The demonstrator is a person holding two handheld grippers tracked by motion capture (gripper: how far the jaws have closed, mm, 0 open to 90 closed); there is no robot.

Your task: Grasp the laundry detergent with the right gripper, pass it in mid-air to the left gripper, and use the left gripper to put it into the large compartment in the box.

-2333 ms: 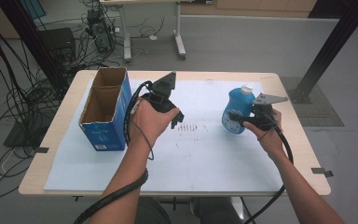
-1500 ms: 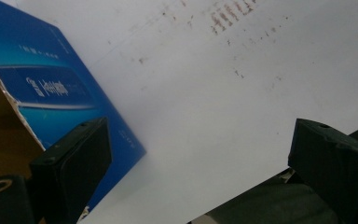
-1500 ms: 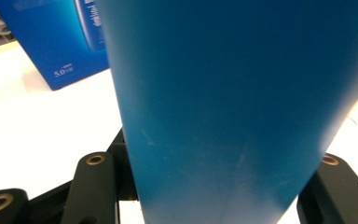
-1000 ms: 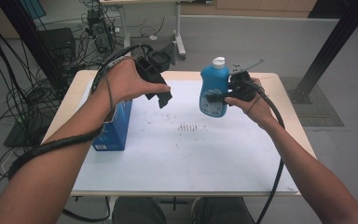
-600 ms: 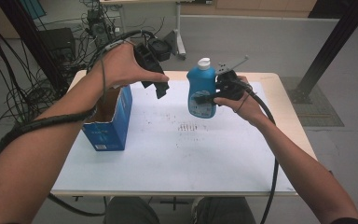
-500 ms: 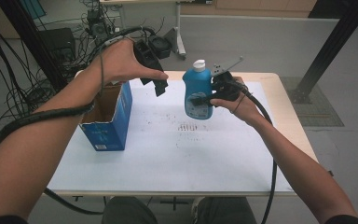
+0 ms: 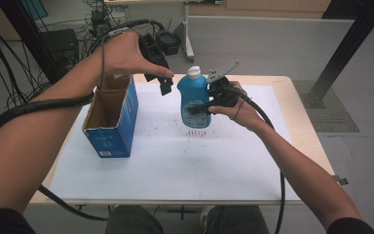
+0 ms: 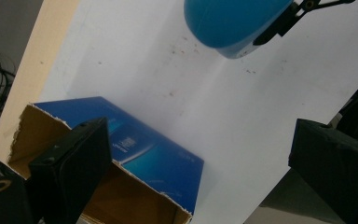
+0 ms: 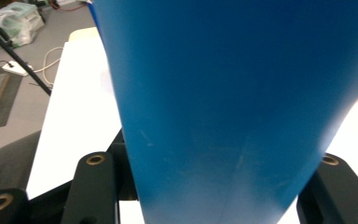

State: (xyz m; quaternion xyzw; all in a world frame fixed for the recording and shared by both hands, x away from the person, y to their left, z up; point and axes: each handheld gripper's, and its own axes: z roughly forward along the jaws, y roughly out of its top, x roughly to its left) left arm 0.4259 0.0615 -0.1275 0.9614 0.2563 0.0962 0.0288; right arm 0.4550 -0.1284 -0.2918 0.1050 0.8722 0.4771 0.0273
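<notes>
Two views differ: right gripper pinches blue bottle; left gripper spread above box.

Grey floor strewn with black cables, perhaps a desk leg behind

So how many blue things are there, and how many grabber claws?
Blue bottle: 1
Blue cardboard box: 1
Grippers: 2, the left gripper and the right gripper
Total: 4
</notes>
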